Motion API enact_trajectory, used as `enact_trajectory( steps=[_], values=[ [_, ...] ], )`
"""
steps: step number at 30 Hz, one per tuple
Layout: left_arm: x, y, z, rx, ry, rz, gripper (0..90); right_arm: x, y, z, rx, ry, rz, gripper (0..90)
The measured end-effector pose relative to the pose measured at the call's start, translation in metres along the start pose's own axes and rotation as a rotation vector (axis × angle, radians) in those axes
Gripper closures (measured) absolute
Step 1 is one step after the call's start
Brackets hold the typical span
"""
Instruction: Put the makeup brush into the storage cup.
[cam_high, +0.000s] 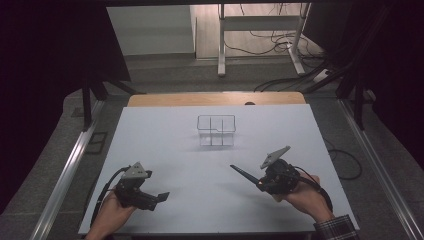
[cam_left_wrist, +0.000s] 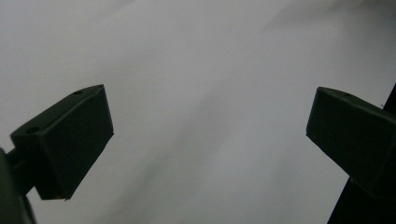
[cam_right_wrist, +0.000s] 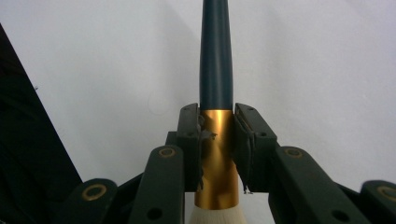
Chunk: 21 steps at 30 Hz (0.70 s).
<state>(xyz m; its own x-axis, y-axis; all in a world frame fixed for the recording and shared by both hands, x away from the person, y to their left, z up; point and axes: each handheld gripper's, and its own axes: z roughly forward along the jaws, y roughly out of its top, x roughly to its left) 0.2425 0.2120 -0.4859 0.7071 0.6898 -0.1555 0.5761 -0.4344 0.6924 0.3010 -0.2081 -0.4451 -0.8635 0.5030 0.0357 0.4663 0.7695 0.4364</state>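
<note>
One brush (cam_right_wrist: 215, 135) is pinched at its gold ferrule by the right hand-held gripper (cam_right_wrist: 217, 149); the left hand-held gripper (cam_left_wrist: 205, 140) is spread, empty. Carry step in hand: the next move likely calls for taking the brush forward to the clear divided holder (cam_high: 216, 130) well ahead.

**A Curtained Recording Lab**

A white rectangular table sheet (cam_high: 165, 150) is lying on a wooden tabletop (cam_high: 215, 98), with black curtains (cam_high: 45, 60) hanging at both sides. Beyond the far edge, loose black cables (cam_high: 270, 42) are trailing over grey carpet around a white metal desk frame (cam_high: 260, 22).
</note>
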Motion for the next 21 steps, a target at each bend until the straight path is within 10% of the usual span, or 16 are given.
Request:
enact_trajectory(
  steps=[21],
  values=[
    [-0.011,0.032,0.024,0.037,-0.053,0.06,0.0,0.009,0.034,0.019,0.031,0.044,-0.057,72.5]
  ],
)
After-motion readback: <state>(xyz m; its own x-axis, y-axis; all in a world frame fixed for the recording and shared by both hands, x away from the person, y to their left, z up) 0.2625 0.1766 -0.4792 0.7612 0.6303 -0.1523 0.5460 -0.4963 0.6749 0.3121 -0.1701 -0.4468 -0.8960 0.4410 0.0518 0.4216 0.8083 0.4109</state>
